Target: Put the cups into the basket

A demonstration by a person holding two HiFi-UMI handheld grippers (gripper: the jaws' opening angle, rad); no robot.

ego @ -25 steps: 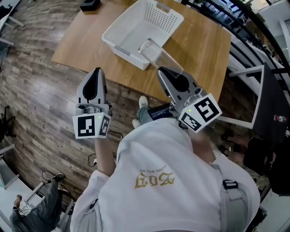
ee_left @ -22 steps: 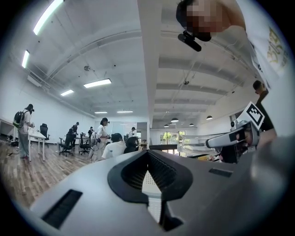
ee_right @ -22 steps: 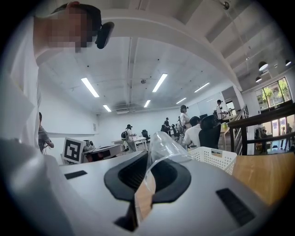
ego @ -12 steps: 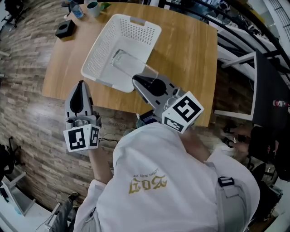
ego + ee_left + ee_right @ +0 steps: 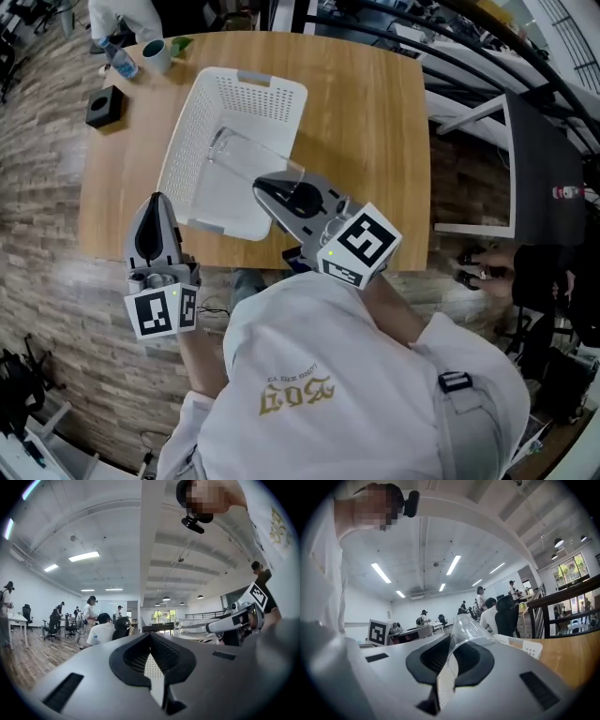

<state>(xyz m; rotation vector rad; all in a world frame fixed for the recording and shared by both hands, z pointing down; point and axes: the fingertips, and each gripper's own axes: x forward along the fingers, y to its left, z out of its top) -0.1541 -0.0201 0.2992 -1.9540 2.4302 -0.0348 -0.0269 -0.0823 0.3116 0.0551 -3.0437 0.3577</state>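
Note:
A white perforated basket (image 5: 272,103) stands on the wooden table (image 5: 375,122). My right gripper (image 5: 262,185) is shut on a clear plastic cup (image 5: 246,157), which lies on its side over the inside of the basket at its near end. In the right gripper view the clear cup (image 5: 465,629) sticks out from between the jaws of the right gripper (image 5: 444,656), its rim pinched. My left gripper (image 5: 157,200) hangs off the table's near edge, left of the basket. The left gripper (image 5: 151,641) is shut with nothing in it.
A black box (image 5: 103,106), a mug (image 5: 156,54) and a bottle (image 5: 118,60) sit at the table's far left corner, by a person in white (image 5: 124,15). Metal railings (image 5: 487,56) run along the right. Wood-plank floor (image 5: 37,216) lies to the left.
The right gripper has carried the clear cup from the basket's near rim to over its inside. The left gripper stays shut beside it.

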